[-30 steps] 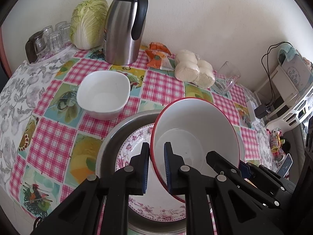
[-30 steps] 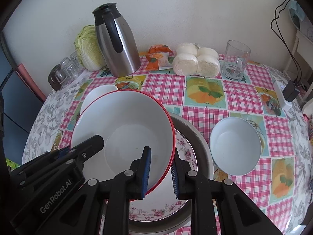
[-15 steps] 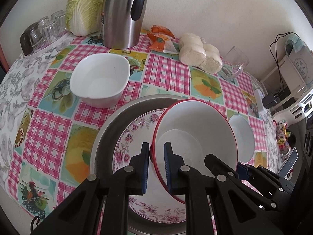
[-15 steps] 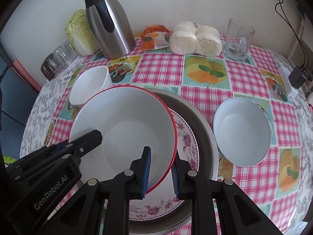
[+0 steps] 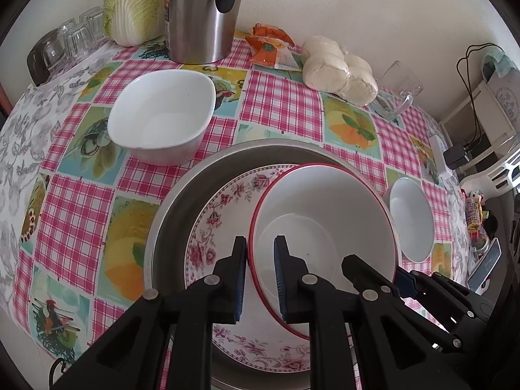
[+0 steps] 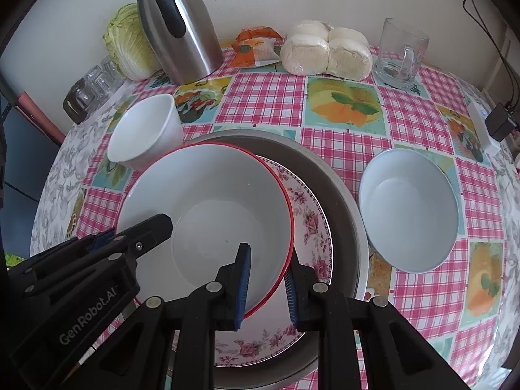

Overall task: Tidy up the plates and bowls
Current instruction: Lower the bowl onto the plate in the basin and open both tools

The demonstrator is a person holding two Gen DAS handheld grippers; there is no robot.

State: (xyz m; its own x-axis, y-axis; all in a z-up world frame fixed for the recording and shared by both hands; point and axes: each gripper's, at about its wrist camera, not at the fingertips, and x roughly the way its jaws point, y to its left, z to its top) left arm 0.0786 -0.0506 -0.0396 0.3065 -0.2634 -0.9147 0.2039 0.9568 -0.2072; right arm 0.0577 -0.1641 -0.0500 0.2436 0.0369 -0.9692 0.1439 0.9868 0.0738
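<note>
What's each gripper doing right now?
Left gripper: shut on the red-rimmed bowl, at its rim.
Right gripper: shut on the same bowl's opposite rim.

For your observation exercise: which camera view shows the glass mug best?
The right wrist view: the glass mug stands whole and upright, handle facing the camera. In the left wrist view it is small, warped near the edge, beside the buns.

The table (checked pink cloth) carries a metal basin, two white bowls, a thermos and a glass mug.

Rimmed bowl over plate in basin; small bowls flank the basin
</note>
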